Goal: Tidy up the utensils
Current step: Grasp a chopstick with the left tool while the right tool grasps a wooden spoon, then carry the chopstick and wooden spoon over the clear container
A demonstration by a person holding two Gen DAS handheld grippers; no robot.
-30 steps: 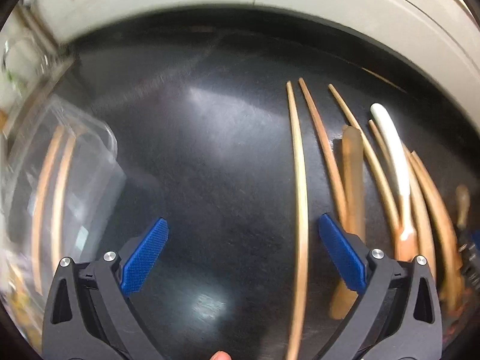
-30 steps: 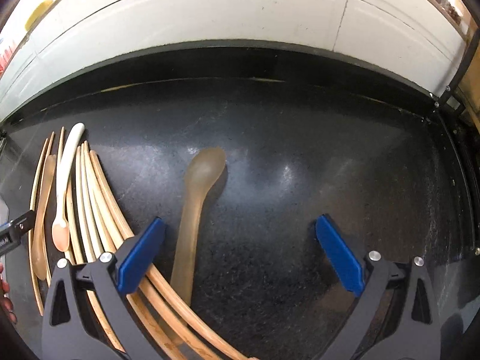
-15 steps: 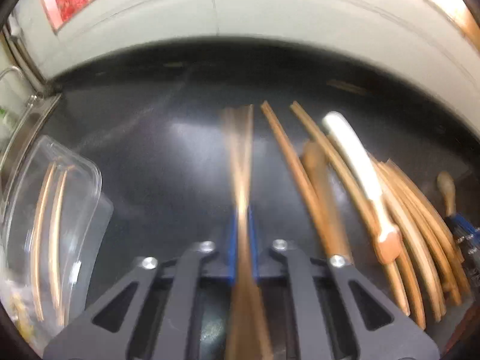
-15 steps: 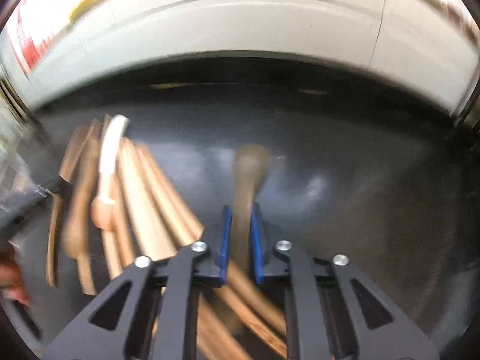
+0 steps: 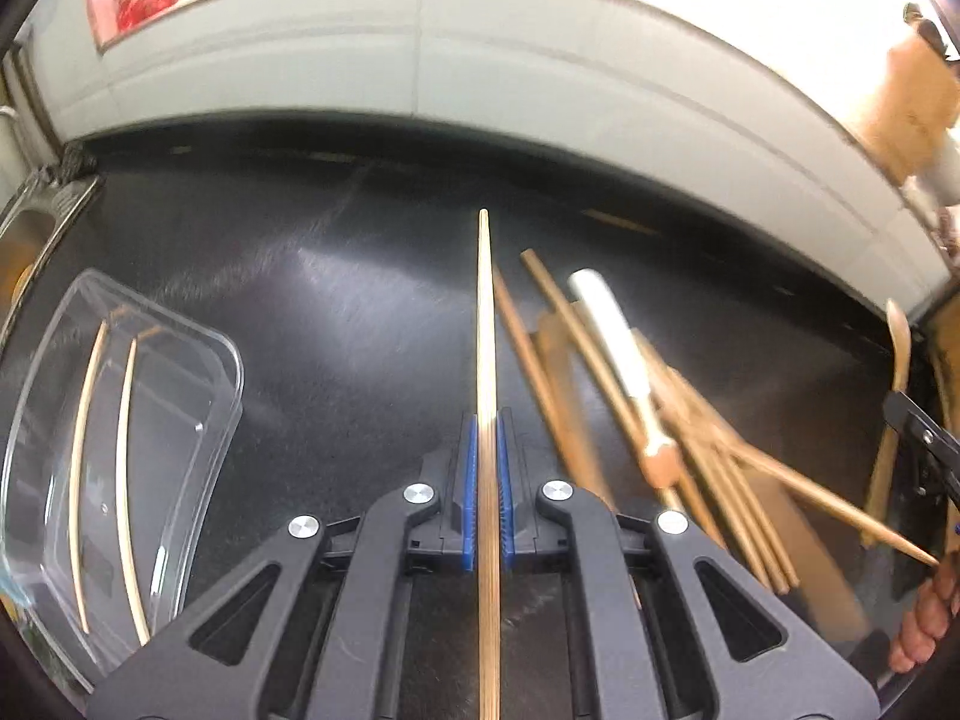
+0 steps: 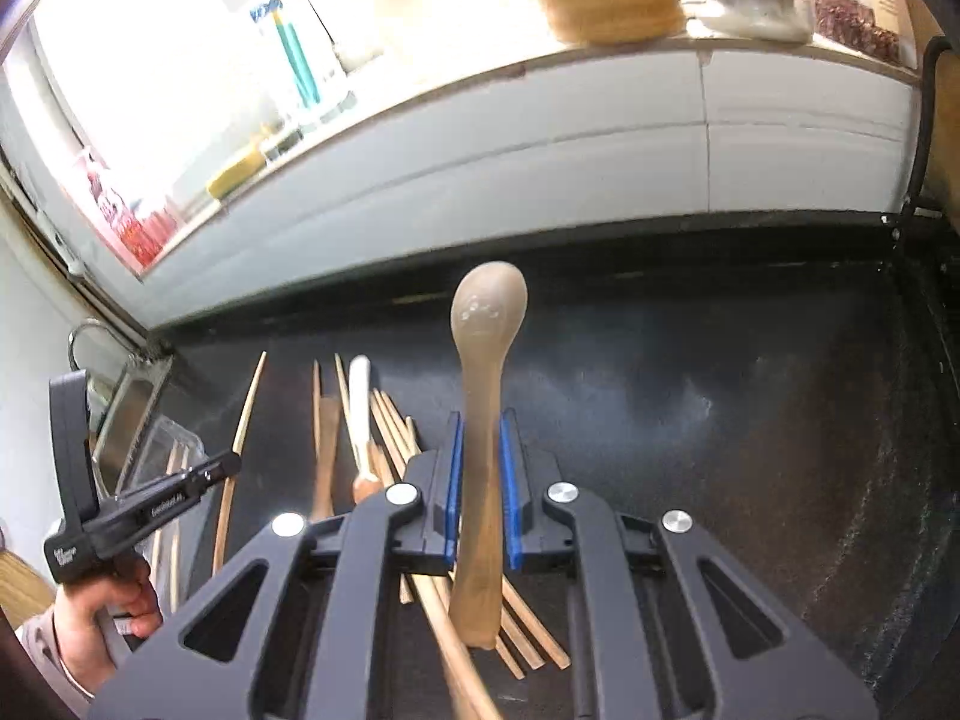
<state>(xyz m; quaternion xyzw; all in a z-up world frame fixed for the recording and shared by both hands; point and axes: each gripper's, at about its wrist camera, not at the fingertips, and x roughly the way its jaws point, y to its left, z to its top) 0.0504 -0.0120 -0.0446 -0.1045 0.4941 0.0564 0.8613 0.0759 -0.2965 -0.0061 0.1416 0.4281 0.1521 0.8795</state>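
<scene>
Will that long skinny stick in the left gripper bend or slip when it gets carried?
The chopstick looks straight and wooden, so probably stiff. It is thin and smooth between the left gripper's blue fingers, so it might slide or swivel. Being so slim, it is likely very light.

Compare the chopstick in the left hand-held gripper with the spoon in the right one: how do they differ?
The chopstick is thin, straight and pale wood; the spoon is thicker, brownish and translucent. The chopstick tapers to a tip; the spoon ends in a rounded bowl. Both are clamped between blue pads, pointing away from the camera.

Left gripper (image 5: 487, 480) clamped chopstick (image 5: 485, 324), right gripper (image 6: 480, 480) clamped spoon (image 6: 487, 324) (both lifted)
</scene>
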